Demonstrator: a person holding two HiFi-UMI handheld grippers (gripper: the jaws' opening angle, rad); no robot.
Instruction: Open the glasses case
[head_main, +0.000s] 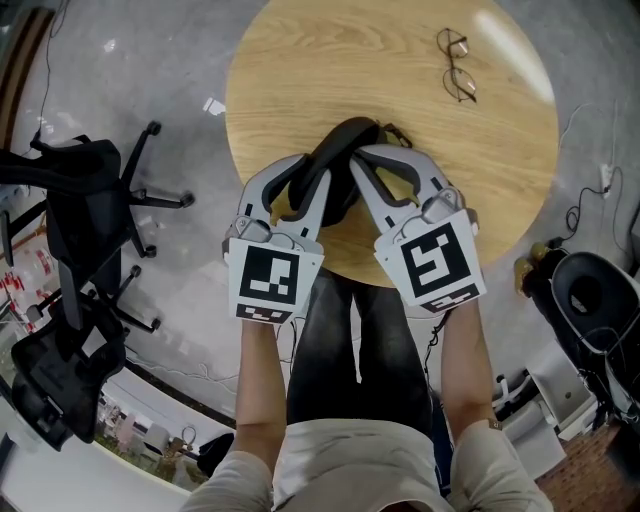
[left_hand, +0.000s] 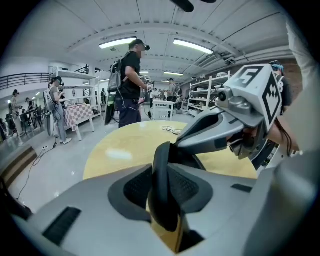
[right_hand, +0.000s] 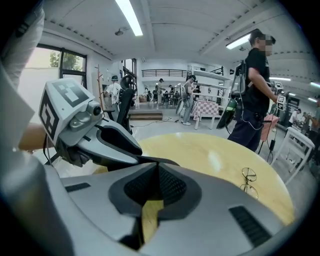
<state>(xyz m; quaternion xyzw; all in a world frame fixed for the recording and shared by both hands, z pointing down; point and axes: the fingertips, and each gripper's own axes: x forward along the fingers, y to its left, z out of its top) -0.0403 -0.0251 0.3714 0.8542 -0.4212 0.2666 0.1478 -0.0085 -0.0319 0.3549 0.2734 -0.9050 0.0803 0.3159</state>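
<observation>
2 tongs on the case
My left gripper (head_main: 312, 185) clamps the case (head_main: 345, 135) rim; my right gripper (head_main: 370, 165) pinches its thin edge. Glasses (head_main: 457, 66) lie well apart.

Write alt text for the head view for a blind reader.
Seen from above, a person's left gripper and right gripper both clamp a black glasses case at the near edge of a round wooden table. Wire glasses lie farther back, right.
</observation>
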